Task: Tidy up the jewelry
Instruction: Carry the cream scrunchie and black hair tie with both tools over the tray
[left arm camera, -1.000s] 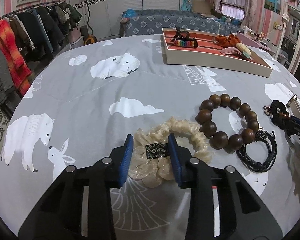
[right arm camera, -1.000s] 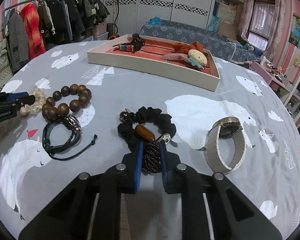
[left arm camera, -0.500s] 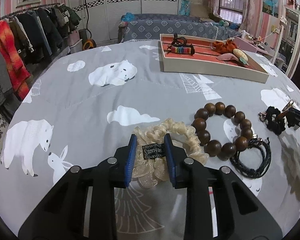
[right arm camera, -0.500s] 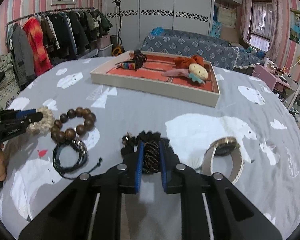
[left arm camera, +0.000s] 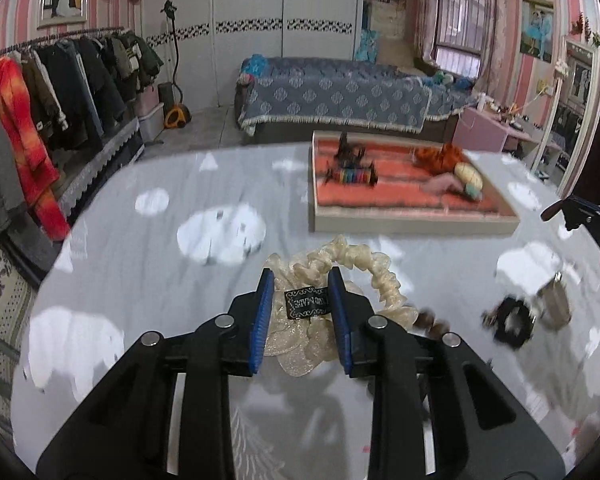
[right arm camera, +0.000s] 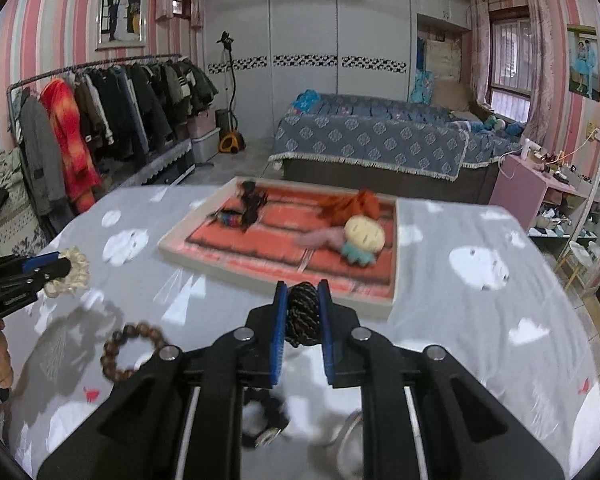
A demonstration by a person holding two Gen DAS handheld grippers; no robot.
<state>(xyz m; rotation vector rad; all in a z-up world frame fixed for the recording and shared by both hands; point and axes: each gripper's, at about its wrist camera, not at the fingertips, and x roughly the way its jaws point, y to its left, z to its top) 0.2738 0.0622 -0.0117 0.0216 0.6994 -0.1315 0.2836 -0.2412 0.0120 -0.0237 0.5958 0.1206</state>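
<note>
My left gripper [left arm camera: 300, 280] is shut on a cream scrunchie [left arm camera: 340, 264] with a black label and holds it above the grey bedspread; it also shows at the left of the right wrist view [right arm camera: 70, 270]. My right gripper [right arm camera: 302, 292] is shut on a black braided bracelet [right arm camera: 302, 314], lifted above the spread. A wooden tray with an orange liner [right arm camera: 284, 276] [left arm camera: 412, 226] lies ahead of both grippers and holds a rainbow bracelet [left arm camera: 352, 178] and other pieces.
On the spread lie a brown wooden bead bracelet [right arm camera: 130, 350], a black scrunchie [left arm camera: 512, 322] and a watch [left arm camera: 554, 304]. In the tray are an orange scrunchie [right arm camera: 352, 204] and a plush hair clip [right arm camera: 362, 238]. A clothes rack stands at the left, a bed behind.
Both grippers have risen from the spread with their pieces and moved toward the tray. The cream scrunchie and the black braided bracelet are off the surface.
</note>
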